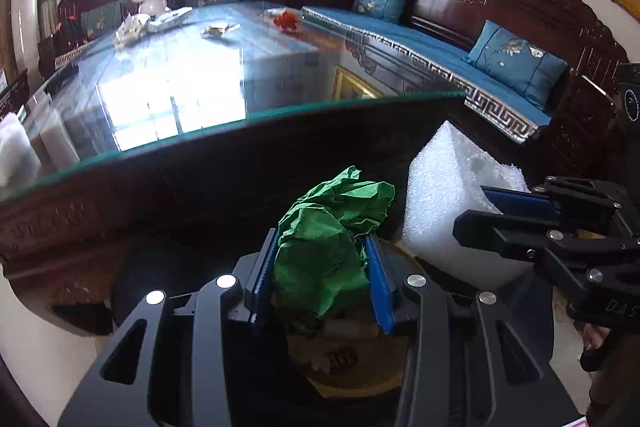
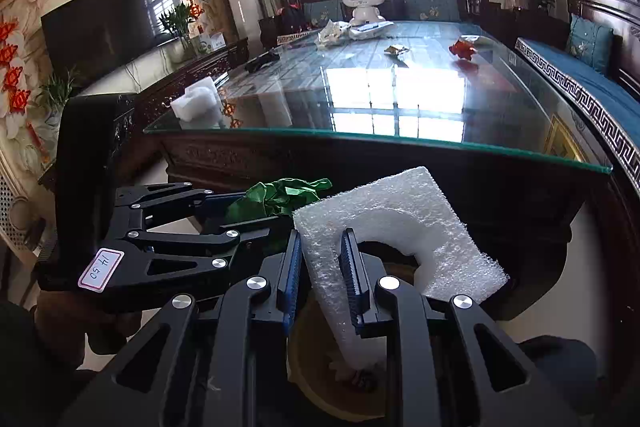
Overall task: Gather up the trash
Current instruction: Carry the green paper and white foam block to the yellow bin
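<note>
My left gripper [image 1: 322, 267] is shut on a crumpled green paper [image 1: 328, 239], held just above a yellowish bin [image 1: 352, 367] below the table's near edge. The paper also shows in the right wrist view [image 2: 280, 197]. My right gripper [image 2: 322, 263] is shut on a white foam piece [image 2: 396, 227] over the same bin [image 2: 320, 379]. In the left wrist view the foam [image 1: 448, 203] and the right gripper [image 1: 476, 211] sit to the right. On the glass table lie a red crumpled scrap [image 2: 462, 49], a small wrapper [image 2: 396, 49], white crumpled paper [image 2: 332, 31] and a white foam block [image 2: 196, 103].
The glass-topped dark wood table [image 2: 400, 143] fills the middle. A white toy robot [image 2: 363, 1] and a black remote [image 2: 262, 61] are on it. A carved sofa with blue cushions [image 1: 516, 61] runs along the right. A TV [image 2: 108, 23] stands at left.
</note>
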The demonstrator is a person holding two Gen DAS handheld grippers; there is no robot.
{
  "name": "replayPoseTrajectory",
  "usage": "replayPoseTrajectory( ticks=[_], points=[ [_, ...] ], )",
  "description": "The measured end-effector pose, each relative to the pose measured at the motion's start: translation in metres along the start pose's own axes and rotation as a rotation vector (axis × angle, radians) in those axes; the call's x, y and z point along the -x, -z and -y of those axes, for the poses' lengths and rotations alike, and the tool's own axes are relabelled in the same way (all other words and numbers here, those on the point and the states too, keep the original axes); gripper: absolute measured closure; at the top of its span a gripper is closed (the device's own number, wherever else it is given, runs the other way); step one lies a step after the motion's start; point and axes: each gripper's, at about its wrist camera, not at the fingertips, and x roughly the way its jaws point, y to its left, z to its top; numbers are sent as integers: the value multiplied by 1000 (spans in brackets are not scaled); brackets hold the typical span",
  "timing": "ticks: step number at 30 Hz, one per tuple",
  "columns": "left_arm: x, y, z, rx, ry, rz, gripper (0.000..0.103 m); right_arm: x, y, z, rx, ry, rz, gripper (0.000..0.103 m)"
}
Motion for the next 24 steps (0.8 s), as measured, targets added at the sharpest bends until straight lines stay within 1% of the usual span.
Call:
replayPoseTrajectory(
  ticks=[3,7,14,20,21,22,24],
  points=[
    [-3,12,2,-4,-6,-22,61,-7,11,0,-12,11,-27,83],
    [-7,20,5,-17,-3,-43,61,-14,21,0,-26,20,-48,83],
    [-14,19,10,-53,0,-60,61,-28,34,7,-56,45,-96,83],
    [-22,18,11,-44,8,-76,61,-34,38,13,-50,64,-131,81],
    [-23,18,11,-43,9,-79,61,-36,40,13,-46,66,-142,79],
    [-23,18,12,-45,10,-82,61,-36,42,13,-46,67,-147,73],
    [-26,18,13,-50,13,-89,61,-39,45,16,-62,57,-164,70]
  ],
)
